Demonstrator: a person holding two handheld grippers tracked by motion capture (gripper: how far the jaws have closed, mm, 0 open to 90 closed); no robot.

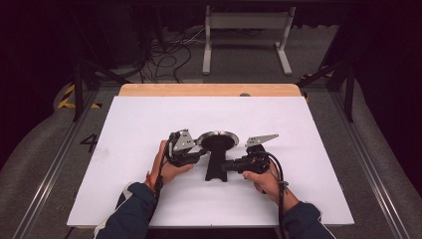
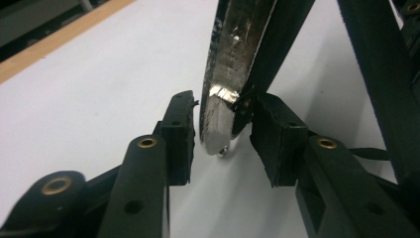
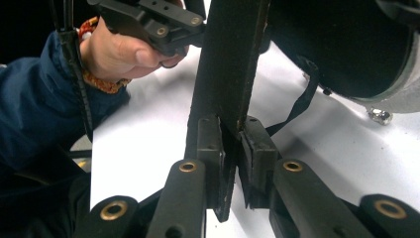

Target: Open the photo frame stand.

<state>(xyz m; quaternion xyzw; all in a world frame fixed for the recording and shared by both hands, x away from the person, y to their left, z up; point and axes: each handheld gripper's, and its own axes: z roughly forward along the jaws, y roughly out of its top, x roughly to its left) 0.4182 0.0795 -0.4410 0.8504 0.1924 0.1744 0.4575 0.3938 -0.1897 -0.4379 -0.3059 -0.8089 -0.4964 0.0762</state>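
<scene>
A black round disc with a silver rim (image 1: 218, 139) lies mid-table, and a flat black stem (image 1: 216, 167) runs from it toward me. My left gripper (image 1: 201, 152) reaches the disc's left side. In the left gripper view its jaws (image 2: 223, 134) stand astride the silver rim (image 2: 223, 74); one pad (image 2: 181, 134) is a sliver off the metal, so it is open. My right gripper (image 1: 224, 167) comes in from the right onto the stem. In the right gripper view it (image 3: 230, 144) is shut on the black stem (image 3: 228, 59), both pads pressing its faces.
A white sheet (image 1: 149, 119) covers the table, with a wooden edge (image 1: 209, 89) at the back. A white frame (image 1: 246, 30) and cables (image 1: 166, 55) stand on the floor beyond. A thin black strap (image 3: 302, 106) and a small metal stud (image 3: 380, 115) hang under the disc.
</scene>
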